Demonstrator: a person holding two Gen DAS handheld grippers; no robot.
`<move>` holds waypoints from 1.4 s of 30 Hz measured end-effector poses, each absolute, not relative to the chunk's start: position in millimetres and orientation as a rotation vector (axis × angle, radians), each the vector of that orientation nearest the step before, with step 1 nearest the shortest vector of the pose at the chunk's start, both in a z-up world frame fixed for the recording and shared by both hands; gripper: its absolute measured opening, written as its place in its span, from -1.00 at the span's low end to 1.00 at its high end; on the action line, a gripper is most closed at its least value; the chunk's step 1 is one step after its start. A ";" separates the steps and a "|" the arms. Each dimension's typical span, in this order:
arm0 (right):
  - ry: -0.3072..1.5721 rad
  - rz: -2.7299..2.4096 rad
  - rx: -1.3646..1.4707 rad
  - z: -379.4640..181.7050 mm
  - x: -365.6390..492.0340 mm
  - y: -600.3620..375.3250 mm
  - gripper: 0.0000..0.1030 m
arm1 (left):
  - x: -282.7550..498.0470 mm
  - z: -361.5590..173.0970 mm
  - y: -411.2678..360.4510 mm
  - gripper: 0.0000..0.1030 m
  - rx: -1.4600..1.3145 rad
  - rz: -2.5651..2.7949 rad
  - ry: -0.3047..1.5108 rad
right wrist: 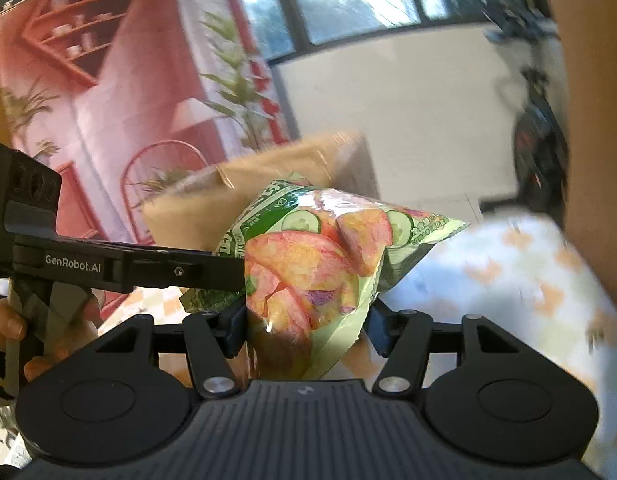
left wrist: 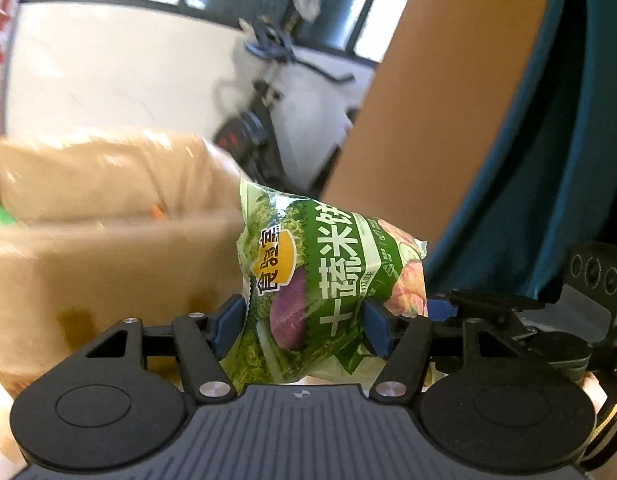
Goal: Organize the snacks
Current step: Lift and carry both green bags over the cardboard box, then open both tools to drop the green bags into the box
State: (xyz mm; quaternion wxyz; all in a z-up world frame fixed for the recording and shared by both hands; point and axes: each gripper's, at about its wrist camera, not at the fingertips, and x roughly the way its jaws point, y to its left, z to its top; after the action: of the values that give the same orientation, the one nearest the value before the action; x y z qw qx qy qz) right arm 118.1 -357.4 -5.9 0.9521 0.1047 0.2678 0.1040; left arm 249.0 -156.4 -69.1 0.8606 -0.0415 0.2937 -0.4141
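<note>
Left gripper (left wrist: 304, 326) clamped on green snack bag (left wrist: 328, 280); right gripper (right wrist: 306, 326) clamped on same bag's other end; bag held aloft, near side of cardboard box (left wrist: 108, 216); keep both grips even, avoid crushing, carry over box rim before release.

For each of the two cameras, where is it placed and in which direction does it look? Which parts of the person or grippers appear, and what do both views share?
Left wrist view: sits on the left gripper, looking forward along its fingers at the green snack bag it clamps; the right gripper enters at right.
Right wrist view: sits on the right gripper, looking at the same snack bag; the left gripper and the person's hand show at left.
Shared: the bag and the cardboard box.
</note>
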 end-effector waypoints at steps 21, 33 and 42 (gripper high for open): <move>0.457 0.448 0.099 40.5 293.2 -281.7 0.17 | 329.4 -3.1 -96.5 0.32 -0.090 -0.567 0.549; 0.549 0.438 0.174 6.5 351.5 -283.7 0.20 | 361.2 -17.2 -79.0 0.37 -0.101 -0.458 0.608; 0.595 0.236 0.138 -9.2 351.0 -280.7 0.41 | 361.8 -8.4 -67.2 0.43 -0.043 -0.370 0.577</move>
State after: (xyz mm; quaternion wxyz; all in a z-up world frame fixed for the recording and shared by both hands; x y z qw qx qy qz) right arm 351.0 -280.7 -9.2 0.9470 0.0676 0.2920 0.1157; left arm 361.8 -67.2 -8.4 0.9417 -0.0209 0.2827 -0.1814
